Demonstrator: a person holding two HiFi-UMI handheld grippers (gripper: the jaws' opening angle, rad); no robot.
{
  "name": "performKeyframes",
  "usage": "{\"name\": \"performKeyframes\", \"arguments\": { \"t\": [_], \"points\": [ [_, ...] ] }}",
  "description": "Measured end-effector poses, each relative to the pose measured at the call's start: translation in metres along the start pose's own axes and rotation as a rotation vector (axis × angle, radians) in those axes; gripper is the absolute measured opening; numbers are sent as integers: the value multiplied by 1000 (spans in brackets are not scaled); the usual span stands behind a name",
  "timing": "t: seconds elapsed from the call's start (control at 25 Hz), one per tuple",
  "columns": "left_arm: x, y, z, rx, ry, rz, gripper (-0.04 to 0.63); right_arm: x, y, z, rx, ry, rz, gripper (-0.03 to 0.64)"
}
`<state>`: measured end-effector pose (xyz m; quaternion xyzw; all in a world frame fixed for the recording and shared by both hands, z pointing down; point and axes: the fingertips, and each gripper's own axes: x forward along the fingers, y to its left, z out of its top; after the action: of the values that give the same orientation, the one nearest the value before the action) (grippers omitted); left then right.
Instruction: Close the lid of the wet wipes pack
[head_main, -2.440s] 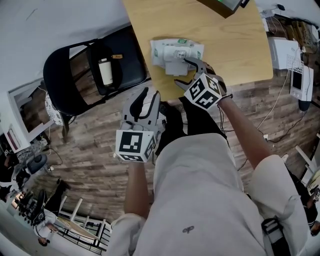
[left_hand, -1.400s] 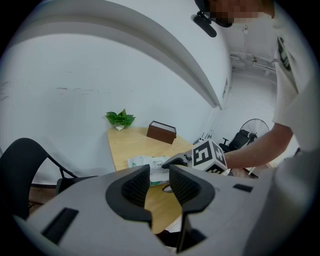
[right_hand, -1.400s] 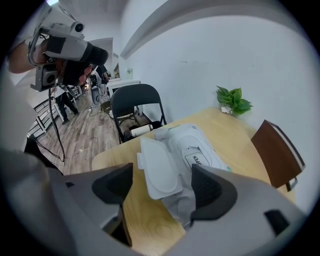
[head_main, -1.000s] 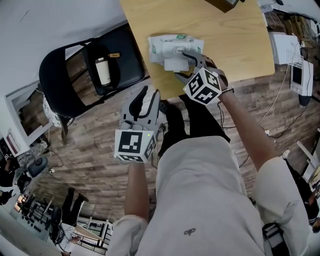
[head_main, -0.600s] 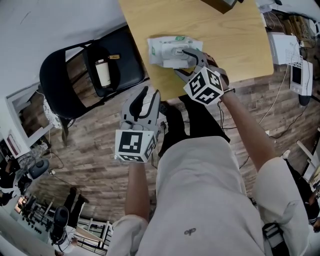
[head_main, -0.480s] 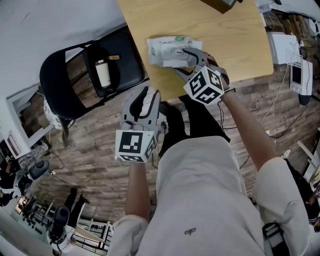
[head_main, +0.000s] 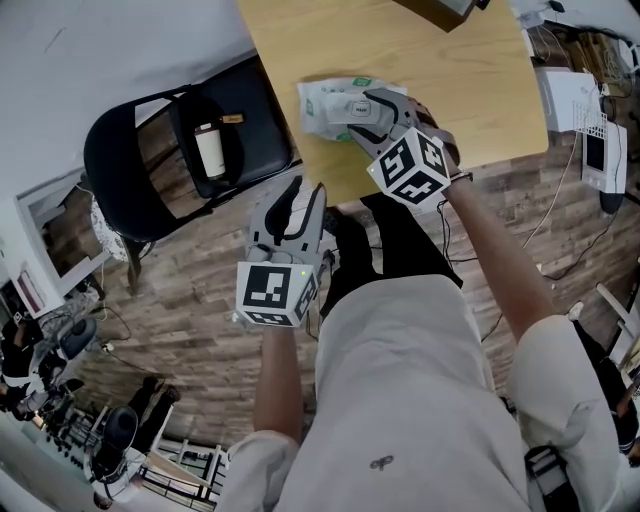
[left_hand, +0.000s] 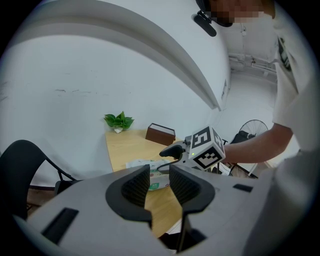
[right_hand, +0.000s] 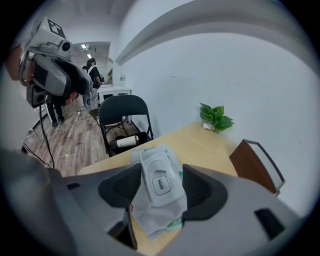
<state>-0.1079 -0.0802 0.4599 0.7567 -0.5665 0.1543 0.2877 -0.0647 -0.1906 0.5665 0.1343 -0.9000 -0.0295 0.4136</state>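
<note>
Left gripper: over the floor, short of the table. Its jaws stand a narrow gap apart with nothing between them.
Right gripper: poised above the pack's near end and tilted down at it. Its jaws have just been closing but are well apart; the lid shows between them and no pad touches it.
Lid: a stiff white plastic flap with an "OPEN" tab, lying flat on the pack's top. It looks down, but I cannot tell if it has latched.
Wet wipes pack: near the front edge of the wooden table. It is soft, crinkled film, likely light and slippery, so it may slide or buckle.
Where to take hold: probably no pinch. Press one jaw tip straight down on the rigid flap near the tab, with the table backing it.
Beyond: a black chair with a bottle on its seat.
</note>
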Motion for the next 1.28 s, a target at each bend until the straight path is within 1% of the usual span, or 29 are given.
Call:
{"name": "performKeyframes", "arguments": {
  "t": [0.2,0.32,0.44,0.56,0.8,0.92,1.16,1.28],
  "points": [
    [1,0,0,1,4,-4,117,2,-7,7,-5,-11,-13,247],
    [3,-1,2,3,3,-7,117,3,-11,9,-12,-14,-23,229],
    [3,1,4,2,1,-8,117,4,-16,11,-16,-19,-42,202],
    [3,3,4,-1,4,-4,117,5,-21,13,-29,-16,-65,160],
    [5,6,3,-7,7,0,117,13,-24,10,-66,2,-79,117],
    [6,7,3,-8,8,1,117,15,-24,9,-80,7,-82,79],
    [7,6,3,-13,11,2,117,18,-20,7,-92,13,-65,24],
    [9,6,2,-16,14,2,117,21,-19,6,-99,19,-60,12]
  ]
}}
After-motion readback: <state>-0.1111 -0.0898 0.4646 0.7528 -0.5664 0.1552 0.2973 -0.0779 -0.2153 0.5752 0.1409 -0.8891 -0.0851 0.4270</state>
